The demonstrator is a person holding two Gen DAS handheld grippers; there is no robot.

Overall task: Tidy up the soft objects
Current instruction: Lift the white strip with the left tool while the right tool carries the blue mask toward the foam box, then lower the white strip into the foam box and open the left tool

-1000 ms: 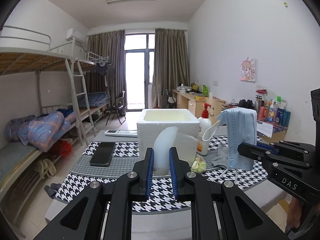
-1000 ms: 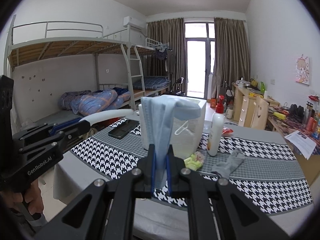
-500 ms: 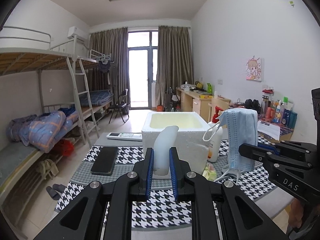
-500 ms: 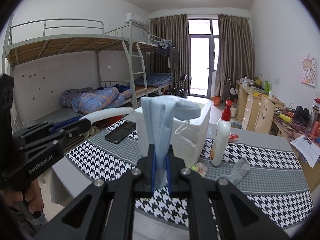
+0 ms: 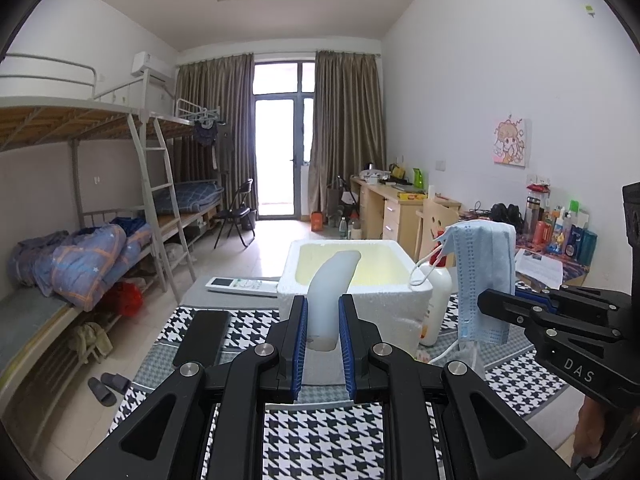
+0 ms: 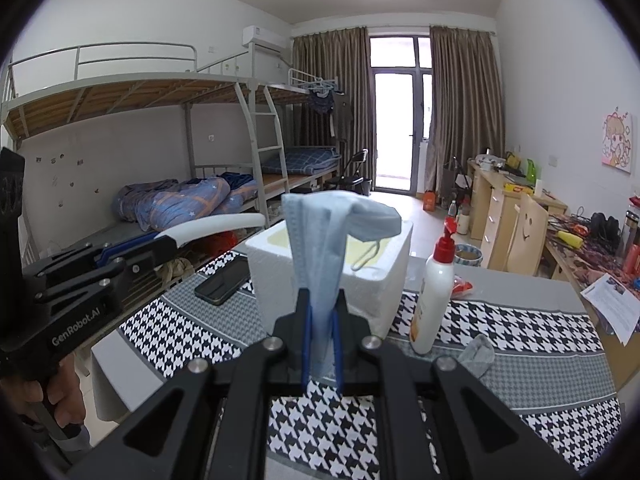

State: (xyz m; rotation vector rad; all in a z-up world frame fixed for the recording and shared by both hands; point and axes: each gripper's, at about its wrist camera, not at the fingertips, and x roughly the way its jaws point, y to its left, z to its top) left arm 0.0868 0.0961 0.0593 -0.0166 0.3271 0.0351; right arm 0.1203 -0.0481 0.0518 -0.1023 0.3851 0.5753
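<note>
My left gripper (image 5: 323, 320) is shut on a white curved soft strip (image 5: 334, 280), which sticks up in front of the white foam box (image 5: 396, 296). My right gripper (image 6: 320, 312) is shut on a folded blue face mask (image 6: 320, 248); its ear loop dangles over the box (image 6: 376, 296). In the left wrist view the right gripper (image 5: 496, 304) and the mask (image 5: 484, 272) hang beside the box's right corner. The right wrist view shows the left gripper (image 6: 160, 246) and the strip (image 6: 216, 226) left of the box. A grey sock (image 6: 476, 354) lies on the checked cloth.
A lotion bottle with a red pump (image 6: 436, 292) stands right of the box. A black phone (image 6: 224, 280) lies left of it and a white remote (image 5: 240, 283) behind. Bunk beds line the left wall, desks the right. A hand (image 6: 60, 392) grips the left tool.
Both grippers rose and moved toward the foam box with their loads still held. The box sits lower in both views and more of its inside shows.
</note>
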